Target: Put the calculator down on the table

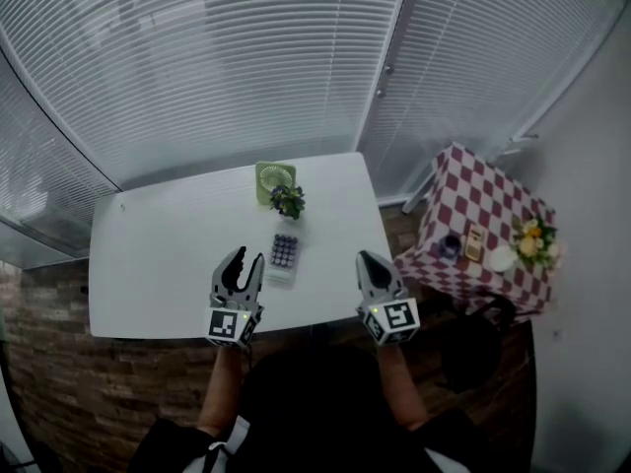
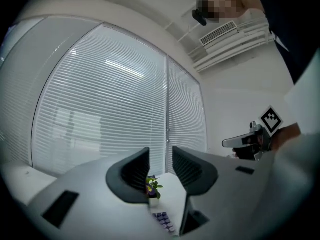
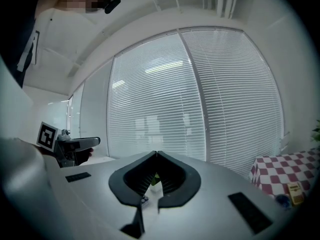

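**Two grippers held off the calculator, which lies on the table**

The calculator (image 1: pixel 284 254) is seen lying flat on the white table (image 1: pixel 148 264), keys up, toward the near edge. It is placed between the two grippers and is touched by neither.

The left gripper (image 1: pixel 245 261) is held just to the left of the calculator, close to the table's near edge. Its jaws are set partly apart, with a clear gap and nothing caught between them. Through that gap, in the left gripper view, a small potted plant (image 2: pixel 152 188) is seen, with the calculator's keys below it.

The right gripper (image 1: pixel 367 261) is held to the right of the calculator, near the table's front right corner. In the right gripper view its jaw tips are brought together, and nothing is gripped by them.

The potted plant is stood just behind the calculator, and a square green object (image 1: pixel 275 180) is set behind the plant at the far edge. White blinds (image 1: pixel 246 57) are drawn across the windows beyond the table. To the right, well apart from the calculator, a side table is covered by a red-and-white chequered cloth (image 1: pixel 488 205), on which flowers (image 1: pixel 533 240) and a few small items are placed.
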A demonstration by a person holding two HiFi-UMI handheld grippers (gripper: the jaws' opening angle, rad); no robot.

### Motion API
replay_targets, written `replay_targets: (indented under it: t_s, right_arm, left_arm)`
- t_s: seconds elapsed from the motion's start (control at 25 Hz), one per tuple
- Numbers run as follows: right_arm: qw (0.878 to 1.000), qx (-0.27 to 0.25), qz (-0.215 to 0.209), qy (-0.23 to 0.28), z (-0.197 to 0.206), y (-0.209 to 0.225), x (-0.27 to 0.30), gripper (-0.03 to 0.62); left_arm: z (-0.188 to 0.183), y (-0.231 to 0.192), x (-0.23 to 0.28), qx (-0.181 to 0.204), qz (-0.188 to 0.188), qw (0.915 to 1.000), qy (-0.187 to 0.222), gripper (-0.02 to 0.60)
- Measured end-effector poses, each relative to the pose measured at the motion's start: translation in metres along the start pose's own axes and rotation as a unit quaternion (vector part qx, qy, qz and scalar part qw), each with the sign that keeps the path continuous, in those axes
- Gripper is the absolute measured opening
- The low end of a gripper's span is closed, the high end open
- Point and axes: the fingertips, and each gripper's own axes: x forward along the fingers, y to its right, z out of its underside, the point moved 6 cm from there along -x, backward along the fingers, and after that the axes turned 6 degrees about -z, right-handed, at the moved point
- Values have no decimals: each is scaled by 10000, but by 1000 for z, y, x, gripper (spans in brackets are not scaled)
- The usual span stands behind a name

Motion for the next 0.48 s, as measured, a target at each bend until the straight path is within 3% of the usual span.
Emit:
replay_targets:
  t_s: [0.08, 0.12, 0.2, 0.4, 0.48]
  right_arm:
    - [10000, 20, 15, 9, 1, -1, 0, 8]
    - [10000, 45, 27, 11, 2, -1, 0, 6]
    - [9999, 93, 70, -12, 4, -1, 0, 6]
    - [9999, 62, 83, 35, 2, -2, 0, 6]
    - [9998, 23, 129, 132, -1, -2, -2, 6]
  left_arm:
    - [0, -1, -1, 16, 13, 10000, -73, 43]
    - [2, -1, -1, 9, 37, 9999, -156, 16]
    - [3, -1, -4, 66, 36, 9996, -269, 8]
    - [0, -1, -8, 224, 151, 9996, 5, 6]
    - [-8, 0, -8, 125, 101, 9998, 90, 6]
